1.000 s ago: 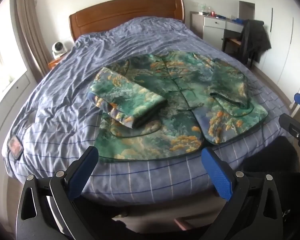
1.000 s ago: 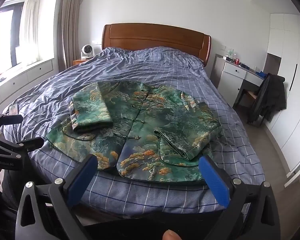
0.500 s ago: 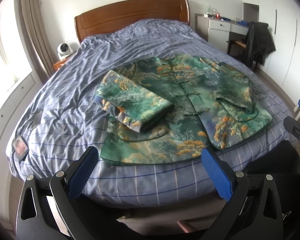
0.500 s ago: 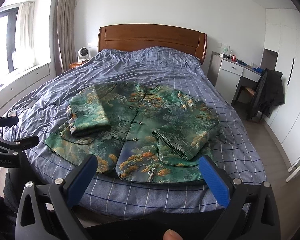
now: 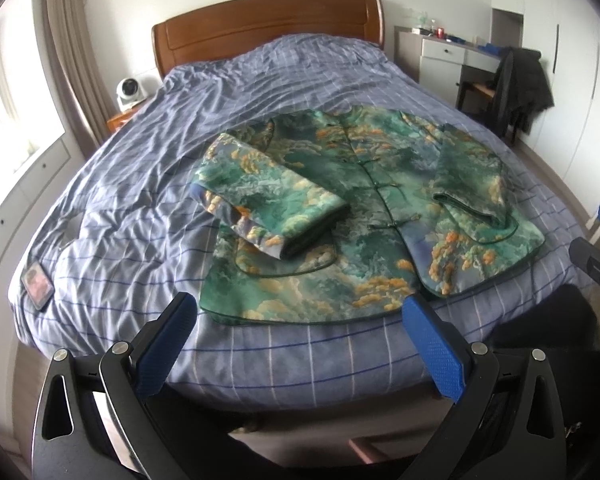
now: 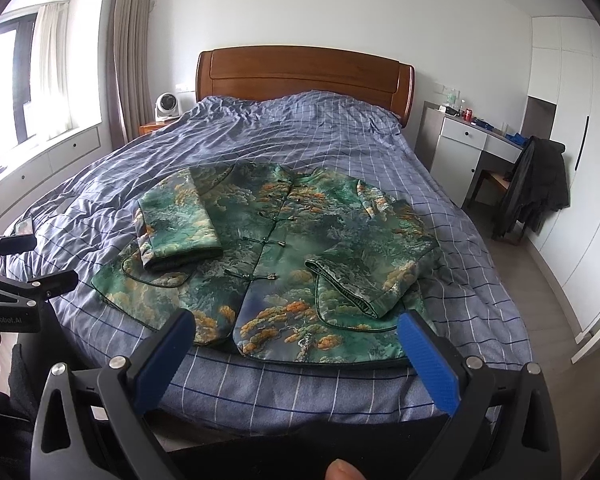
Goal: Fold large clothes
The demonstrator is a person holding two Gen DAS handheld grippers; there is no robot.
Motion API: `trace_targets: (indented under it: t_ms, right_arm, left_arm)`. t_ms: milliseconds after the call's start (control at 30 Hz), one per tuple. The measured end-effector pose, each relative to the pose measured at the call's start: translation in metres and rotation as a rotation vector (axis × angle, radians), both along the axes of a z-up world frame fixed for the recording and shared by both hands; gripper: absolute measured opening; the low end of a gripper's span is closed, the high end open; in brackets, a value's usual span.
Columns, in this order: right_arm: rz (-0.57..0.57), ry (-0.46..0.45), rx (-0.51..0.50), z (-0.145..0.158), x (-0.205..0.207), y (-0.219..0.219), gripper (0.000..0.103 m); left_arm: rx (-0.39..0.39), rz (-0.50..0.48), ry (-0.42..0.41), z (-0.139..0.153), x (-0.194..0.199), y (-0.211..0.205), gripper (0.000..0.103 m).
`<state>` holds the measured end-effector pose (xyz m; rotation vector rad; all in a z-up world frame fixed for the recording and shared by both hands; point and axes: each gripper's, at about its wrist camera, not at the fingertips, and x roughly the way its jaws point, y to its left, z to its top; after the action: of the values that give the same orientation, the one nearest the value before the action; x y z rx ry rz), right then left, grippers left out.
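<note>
A green, blue and orange patterned jacket [image 6: 276, 264] lies front-up near the foot of a bed [image 6: 340, 148] covered in a blue checked duvet, both sleeves folded in across its front and its knot fastenings closed down the middle. The only writing that can be read is "GenRobot.AI", printed in white on the body of the left gripper [image 6: 16, 276] where it shows at the left edge of the right wrist view. The jacket's hem sits just short of the foot edge of the mattress, with a strip of bare duvet between; wide stretches of duvet lie open to its left and toward the wooden headboard [image 6: 304, 72]. A phone [image 5: 37, 285] rests near the bed's left corner, well apart from the jacket. The left gripper [image 5: 300, 332] hangs over the foot of the bed with its blue pads [image 5: 168, 344] spread wide, holding and touching nothing. The right gripper [image 6: 296, 348] hangs likewise, jaws wide apart and empty. A dark coat [image 6: 536, 188] drapes a chair by the white desk [image 6: 472, 144].
</note>
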<state>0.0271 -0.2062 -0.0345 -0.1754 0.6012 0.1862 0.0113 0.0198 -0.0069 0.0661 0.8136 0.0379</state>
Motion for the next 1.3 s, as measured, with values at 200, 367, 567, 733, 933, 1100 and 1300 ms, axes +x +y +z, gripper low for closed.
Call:
trace_targets:
  t_ms: [200,367,567,733,933,1100,1300]
  right_arm:
    - [0.000,0.003,-0.001,-0.0004,0.0006,0.0015,0.103]
    - [-0.002,0.004,0.000,-0.0006,0.0013,0.0019,0.103]
    - [0.001,0.005,-0.001,-0.0009,0.0010,0.0030,0.103]
    - [0.001,0.006,0.001,-0.0007,0.0009,0.0036,0.103]
    - [0.000,0.003,0.000,-0.0007,0.0010,0.0033,0.103]
    - [0.001,0.006,0.001,-0.0007,0.0012,0.0033,0.103]
    - [0.005,0.007,0.001,-0.0001,0.0021,0.0057,0.103]
  left_arm:
    - [-0.001,-0.003,0.000,-0.0001,0.0002,0.0003,0.102]
    - [-0.001,-0.005,0.001,0.0000,0.0007,-0.0005,0.102]
    - [-0.001,-0.007,0.001,-0.0005,0.0011,-0.0026,0.102]
    - [0.000,-0.008,0.001,-0.0004,0.0013,-0.0030,0.102]
    - [0.000,-0.008,0.000,-0.0004,0.0012,-0.0034,0.102]
    - [0.000,-0.008,0.002,-0.0004,0.0014,-0.0037,0.102]
    - [0.001,-0.007,0.001,-0.0003,0.0013,-0.0035,0.102]
